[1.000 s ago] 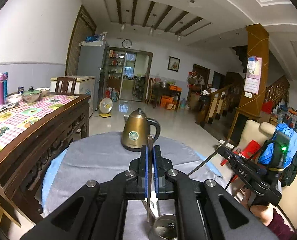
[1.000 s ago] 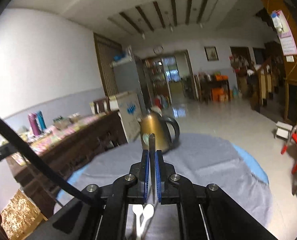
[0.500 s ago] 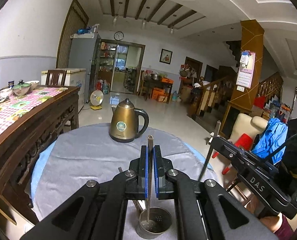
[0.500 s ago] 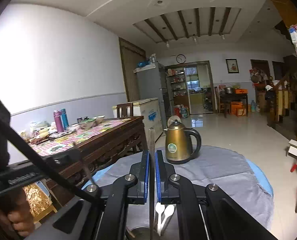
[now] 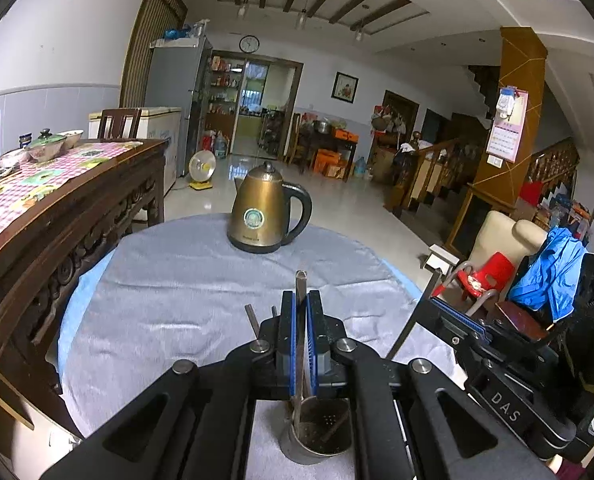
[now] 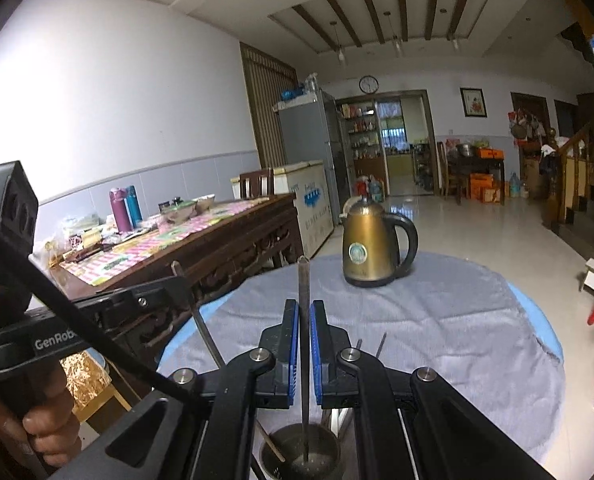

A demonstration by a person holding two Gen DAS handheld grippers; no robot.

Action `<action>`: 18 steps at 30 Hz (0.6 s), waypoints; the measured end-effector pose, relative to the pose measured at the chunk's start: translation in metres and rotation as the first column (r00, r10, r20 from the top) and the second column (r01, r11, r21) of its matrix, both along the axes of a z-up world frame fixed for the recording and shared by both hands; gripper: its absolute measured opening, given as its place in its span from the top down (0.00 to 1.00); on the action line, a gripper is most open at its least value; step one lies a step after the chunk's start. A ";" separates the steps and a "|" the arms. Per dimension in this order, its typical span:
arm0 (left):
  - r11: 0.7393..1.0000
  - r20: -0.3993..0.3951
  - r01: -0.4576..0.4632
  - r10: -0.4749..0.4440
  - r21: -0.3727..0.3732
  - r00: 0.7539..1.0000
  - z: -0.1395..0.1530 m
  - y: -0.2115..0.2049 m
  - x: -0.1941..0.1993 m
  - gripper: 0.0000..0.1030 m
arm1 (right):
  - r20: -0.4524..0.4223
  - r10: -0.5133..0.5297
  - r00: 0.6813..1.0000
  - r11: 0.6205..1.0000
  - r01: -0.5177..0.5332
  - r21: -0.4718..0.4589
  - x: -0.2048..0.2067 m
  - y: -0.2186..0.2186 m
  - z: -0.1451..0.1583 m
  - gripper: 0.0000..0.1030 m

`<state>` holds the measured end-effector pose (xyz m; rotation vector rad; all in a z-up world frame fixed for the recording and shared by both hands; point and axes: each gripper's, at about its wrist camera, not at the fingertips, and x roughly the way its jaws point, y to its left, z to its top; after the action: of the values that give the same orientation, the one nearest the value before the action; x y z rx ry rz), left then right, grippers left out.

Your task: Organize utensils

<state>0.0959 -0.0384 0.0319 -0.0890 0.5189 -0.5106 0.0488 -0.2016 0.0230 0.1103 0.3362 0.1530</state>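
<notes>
We are holding one thin metal utensil in each tool, and both are hanging over the metal holder cup (image 5: 317,436) that is standing at the near edge of the round bench (image 5: 169,300), which is covered with a grey cloth. The left tool (image 5: 301,340) is closed on a flat utensil handle (image 5: 300,288), and its lower end is already reaching inside the cup. The right tool (image 6: 305,344) is closed on a dark slim rod (image 6: 303,320), and its tip is standing near the perforated bottom of the cup (image 6: 301,460), beside a brown stick that is leaning there. To do this step well, we are keeping both utensils upright and lowering them straight, so they are not catching the rim or tipping the light cup. We judge that it is better to loosen one tool first and then the other, only when the tip is resting on the bottom. The golden kettle (image 5: 263,212) is standing far on the bench, well apart from our work.
</notes>
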 end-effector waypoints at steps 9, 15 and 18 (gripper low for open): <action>0.999 -0.044 -0.040 0.039 -0.021 0.998 -0.004 0.011 0.011 0.88 | -0.083 -0.001 0.997 0.999 0.005 0.044 0.000 -0.012 -0.015 0.73; 0.995 -0.031 -0.091 0.090 -0.052 0.995 -0.002 0.029 0.016 0.75 | -0.024 -0.060 0.998 0.990 0.063 0.123 -0.012 -0.037 -0.014 0.37; 0.990 -0.050 -0.125 0.122 -0.067 0.991 -0.004 0.040 0.023 0.70 | -0.024 -0.101 0.995 0.983 0.104 0.154 -0.015 -0.052 -0.016 0.39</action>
<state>0.1191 0.0015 0.0281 -0.1990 0.5366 -0.4059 0.0342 -0.2537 0.0068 0.2829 0.3333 0.0760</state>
